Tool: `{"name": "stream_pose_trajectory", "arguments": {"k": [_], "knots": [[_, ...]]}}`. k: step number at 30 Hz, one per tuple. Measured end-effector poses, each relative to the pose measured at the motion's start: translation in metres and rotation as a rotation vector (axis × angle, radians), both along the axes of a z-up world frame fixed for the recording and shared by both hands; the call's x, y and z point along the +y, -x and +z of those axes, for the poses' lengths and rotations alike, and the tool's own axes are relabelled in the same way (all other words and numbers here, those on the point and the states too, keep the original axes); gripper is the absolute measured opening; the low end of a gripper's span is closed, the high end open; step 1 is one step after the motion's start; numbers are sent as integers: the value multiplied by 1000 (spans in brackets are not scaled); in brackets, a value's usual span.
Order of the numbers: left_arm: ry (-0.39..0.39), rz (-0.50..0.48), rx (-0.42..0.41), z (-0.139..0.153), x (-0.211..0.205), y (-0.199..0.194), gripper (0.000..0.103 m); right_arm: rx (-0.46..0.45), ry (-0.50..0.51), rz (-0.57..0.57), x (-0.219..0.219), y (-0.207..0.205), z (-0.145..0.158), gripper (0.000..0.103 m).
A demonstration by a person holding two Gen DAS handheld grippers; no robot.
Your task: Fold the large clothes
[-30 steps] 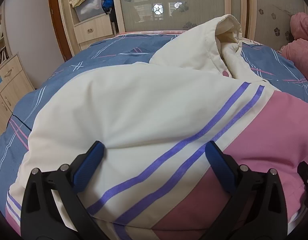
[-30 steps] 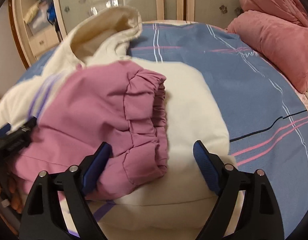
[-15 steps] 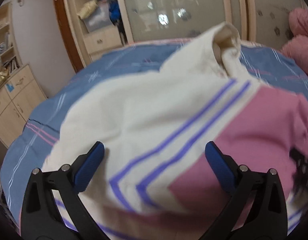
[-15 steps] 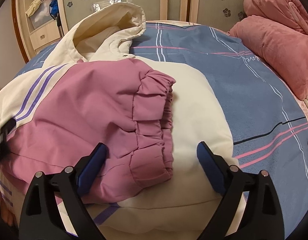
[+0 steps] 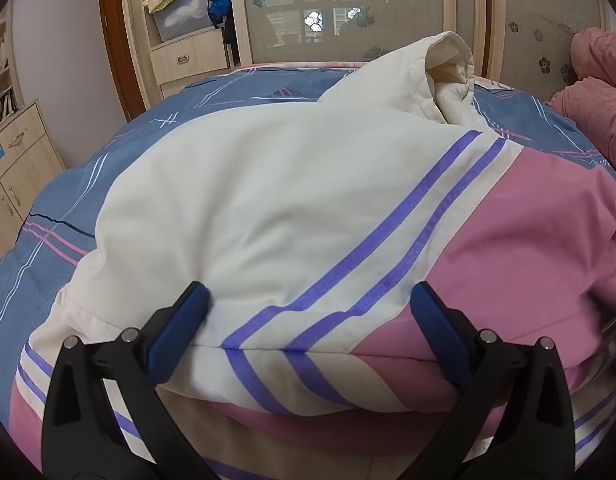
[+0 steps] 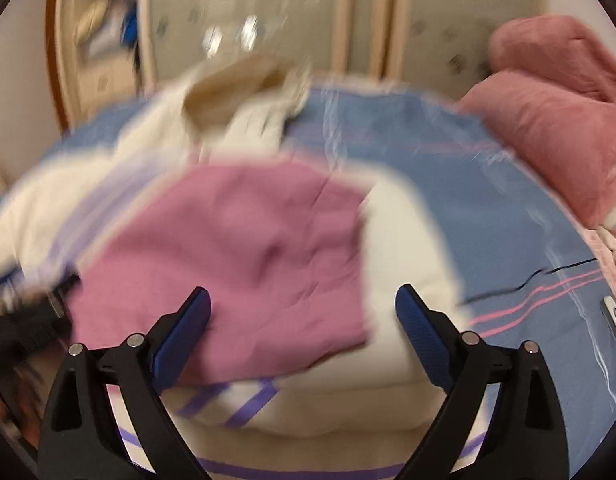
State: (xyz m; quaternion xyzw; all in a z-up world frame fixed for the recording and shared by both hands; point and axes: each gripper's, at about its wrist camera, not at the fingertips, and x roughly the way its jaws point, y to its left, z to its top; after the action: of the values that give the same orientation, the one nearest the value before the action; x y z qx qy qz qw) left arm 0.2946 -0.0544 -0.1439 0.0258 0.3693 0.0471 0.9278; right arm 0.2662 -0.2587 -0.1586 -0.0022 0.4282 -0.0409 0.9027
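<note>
Left wrist, jacket edge, bedspread beyond

Ahead of our left tongs the puffy jacket filled the way, its hood standing up beyond. Open blue bedcover lay free to the right of our right tongs, until the pink pillows blocked farther right.
</note>
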Motion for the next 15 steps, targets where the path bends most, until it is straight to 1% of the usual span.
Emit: {"name": "stream_pose_trajectory", "arguments": {"k": [1, 2, 6, 15], "knots": [[-5, 0, 1, 0, -1, 0, 101, -9, 8, 0, 1, -1, -2, 101], [-11, 1, 0, -1, -2, 1, 101, -11, 4, -2, -1, -2, 0, 102], [-9, 0, -7, 0, -1, 3, 101, -9, -23, 1, -6, -2, 1, 102], [-34, 3, -17, 1, -5, 7, 101, -10, -18, 1, -4, 0, 1, 102]]}}
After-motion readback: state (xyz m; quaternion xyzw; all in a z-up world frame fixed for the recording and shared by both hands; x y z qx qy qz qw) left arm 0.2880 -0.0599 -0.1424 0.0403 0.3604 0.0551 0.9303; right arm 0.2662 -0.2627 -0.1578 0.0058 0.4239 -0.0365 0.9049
